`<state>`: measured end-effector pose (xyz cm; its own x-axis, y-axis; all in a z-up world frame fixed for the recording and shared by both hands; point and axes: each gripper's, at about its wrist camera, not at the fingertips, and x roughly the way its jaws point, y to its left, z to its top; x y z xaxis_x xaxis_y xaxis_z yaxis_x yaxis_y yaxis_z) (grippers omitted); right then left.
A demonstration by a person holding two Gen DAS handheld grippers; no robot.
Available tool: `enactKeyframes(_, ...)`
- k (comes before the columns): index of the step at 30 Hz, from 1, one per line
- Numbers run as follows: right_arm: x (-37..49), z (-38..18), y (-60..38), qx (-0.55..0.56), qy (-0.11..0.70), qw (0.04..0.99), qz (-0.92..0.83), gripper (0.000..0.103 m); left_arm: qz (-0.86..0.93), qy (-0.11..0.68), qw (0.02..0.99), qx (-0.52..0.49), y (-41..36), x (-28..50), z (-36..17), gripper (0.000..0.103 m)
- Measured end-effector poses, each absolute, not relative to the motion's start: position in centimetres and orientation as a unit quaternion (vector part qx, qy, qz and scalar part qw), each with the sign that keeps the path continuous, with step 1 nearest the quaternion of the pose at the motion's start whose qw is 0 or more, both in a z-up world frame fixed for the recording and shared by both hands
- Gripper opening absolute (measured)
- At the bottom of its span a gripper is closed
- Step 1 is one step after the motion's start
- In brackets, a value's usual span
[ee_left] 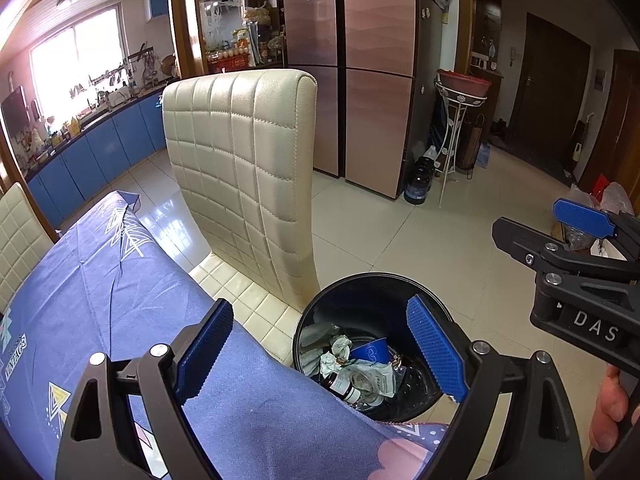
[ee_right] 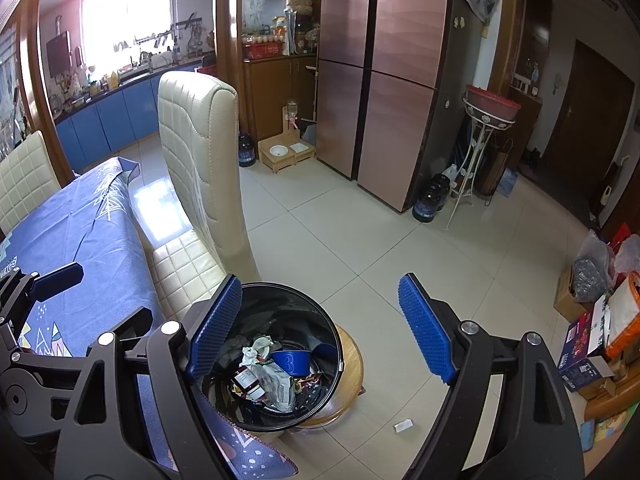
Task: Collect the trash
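Observation:
A black round trash bin (ee_left: 352, 282) stands beside the table's corner and holds a blue paper cup (ee_left: 370, 352), a brown bottle (ee_left: 340, 386) and crumpled paper (ee_left: 334, 360). My left gripper (ee_left: 320, 346) hangs open over the table edge and the bin, nothing between its blue pads. My right gripper (ee_left: 528, 218) shows at the right, held by a hand. In the right wrist view the right gripper (ee_right: 320, 320) stands open and empty above the bin (ee_right: 308, 304), which rests on a wooden stool (ee_right: 352, 360). The cup (ee_right: 292, 362) and bottle (ee_right: 246, 380) lie inside.
A cream quilted chair (ee_left: 244, 168) stands just behind the bin, next to the blue-clothed table (ee_left: 100, 288). A small white scrap (ee_right: 403, 426) lies on the tile floor. Boxes and bags (ee_right: 600, 320) crowd the right wall. A copper fridge (ee_right: 380, 80) and a metal stand (ee_right: 476, 152) are farther back.

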<state>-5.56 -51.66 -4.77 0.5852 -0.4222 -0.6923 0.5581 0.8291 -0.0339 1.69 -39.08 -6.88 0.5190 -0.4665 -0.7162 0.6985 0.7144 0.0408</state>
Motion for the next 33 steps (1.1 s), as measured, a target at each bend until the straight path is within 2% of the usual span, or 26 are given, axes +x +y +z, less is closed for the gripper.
enactKeyframes(33, -5.28, -4.74, -51.28, 0.091, 0.360, 0.886, -0.276, 0.081, -0.347, 0.372, 0.849, 0.144, -38.62, 2.49, -6.99, 0.086)
